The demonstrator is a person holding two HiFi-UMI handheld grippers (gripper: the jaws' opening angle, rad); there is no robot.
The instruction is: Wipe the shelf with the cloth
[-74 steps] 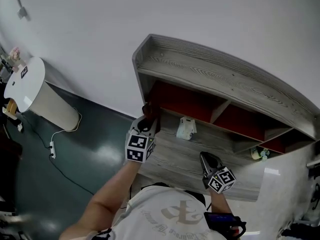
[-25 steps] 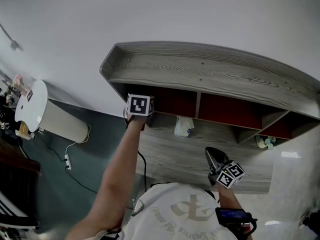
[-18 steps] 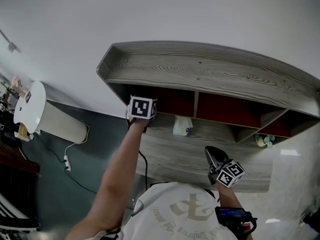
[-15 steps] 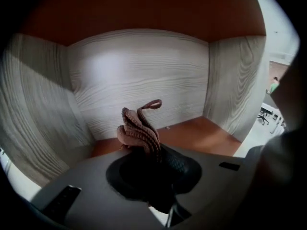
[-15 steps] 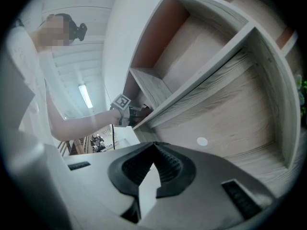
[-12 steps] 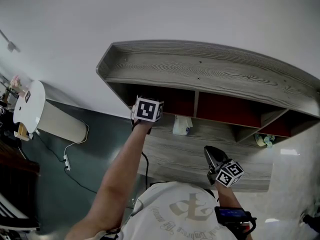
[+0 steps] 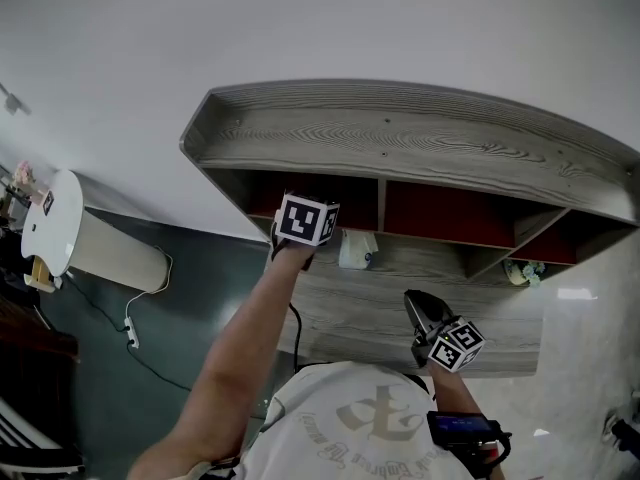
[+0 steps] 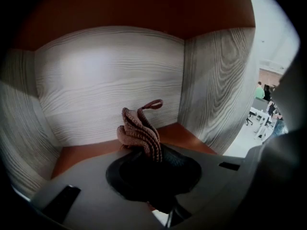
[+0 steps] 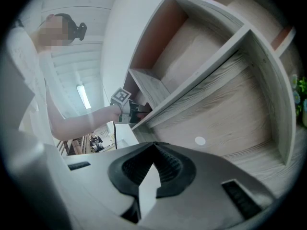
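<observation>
The grey wood shelf unit (image 7: pixel 420 133) has red-backed compartments under its top board. My left gripper (image 7: pixel 305 223) reaches into the far-left compartment, and only its marker cube shows in the head view. In the left gripper view it (image 8: pixel 144 152) is shut on a bunched brown cloth (image 8: pixel 139 131), which stands up from the jaws against the wood-grain back wall (image 8: pixel 105 80). My right gripper (image 7: pixel 428 316) hangs low over the lower shelf board (image 7: pixel 370 313). In the right gripper view it (image 9: pixel 152 150) is shut with nothing in it.
A small white object (image 7: pixel 356 250) sits on the middle board just right of my left gripper. A little green plant (image 7: pixel 520 271) stands in the far-right nook. A white round-topped bin (image 7: pixel 60 223) and a cable (image 7: pixel 130 318) are on the dark floor at left.
My left gripper rose from the lower board into the far-left compartment, then slid rightward along it with the cloth. The right gripper has barely moved.
</observation>
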